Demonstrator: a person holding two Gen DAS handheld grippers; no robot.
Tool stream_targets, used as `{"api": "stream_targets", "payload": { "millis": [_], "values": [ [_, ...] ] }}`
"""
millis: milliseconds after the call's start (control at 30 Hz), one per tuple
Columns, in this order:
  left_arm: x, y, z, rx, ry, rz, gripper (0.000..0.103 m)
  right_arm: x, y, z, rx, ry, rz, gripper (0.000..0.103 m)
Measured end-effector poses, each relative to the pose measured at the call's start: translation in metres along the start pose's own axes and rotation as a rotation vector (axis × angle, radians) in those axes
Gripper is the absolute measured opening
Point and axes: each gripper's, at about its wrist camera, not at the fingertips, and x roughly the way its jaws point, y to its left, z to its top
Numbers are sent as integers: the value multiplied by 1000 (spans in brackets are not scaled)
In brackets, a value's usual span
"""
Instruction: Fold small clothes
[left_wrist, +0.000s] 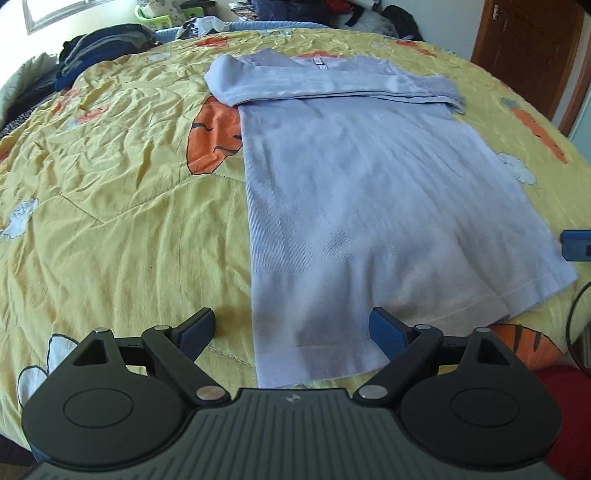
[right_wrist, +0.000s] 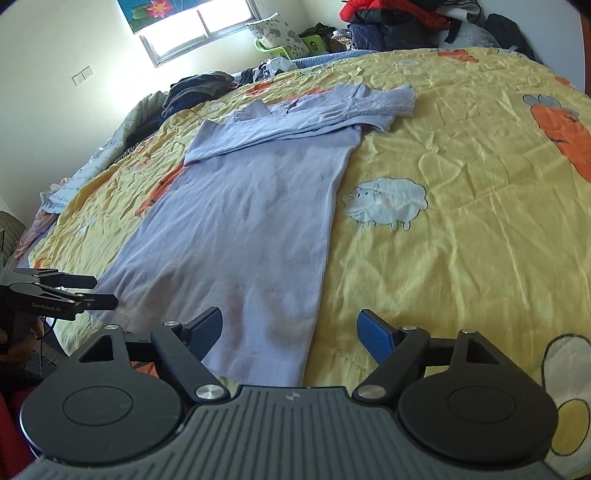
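Observation:
A lilac long-sleeved top (left_wrist: 362, 192) lies flat on the yellow bedspread (left_wrist: 110, 177), hem toward me, with both sleeves folded across the chest. My left gripper (left_wrist: 293, 326) hovers open over the hem's left corner, fabric beneath the gap and the pads touching nothing. My right gripper (right_wrist: 291, 328) stands open over the hem's right corner of the top (right_wrist: 251, 206), with nothing gripped. In the right wrist view the left gripper (right_wrist: 96, 291) shows from the side at the hem's far corner. One blue fingertip (left_wrist: 576, 245) of the right gripper pokes in at the left wrist view's right edge.
Piles of dark clothes (left_wrist: 92, 48) and a green basket (right_wrist: 273, 46) line the far side of the bed. A wooden door (left_wrist: 524, 48) stands at the right. Something red (left_wrist: 565, 413) lies by the near bed edge. A black cable (left_wrist: 576, 325) hangs there too.

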Motion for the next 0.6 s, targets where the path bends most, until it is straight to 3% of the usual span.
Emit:
{"api": "stream_targets", "payload": {
  "millis": [300,600],
  "values": [
    [0,-9,1,-14,-4,55,91,2,6,-2,-25,5,-6,83],
    [0,-5,0,-28,9,17,93,2,8,-4,-39,8,24,81]
  ]
}}
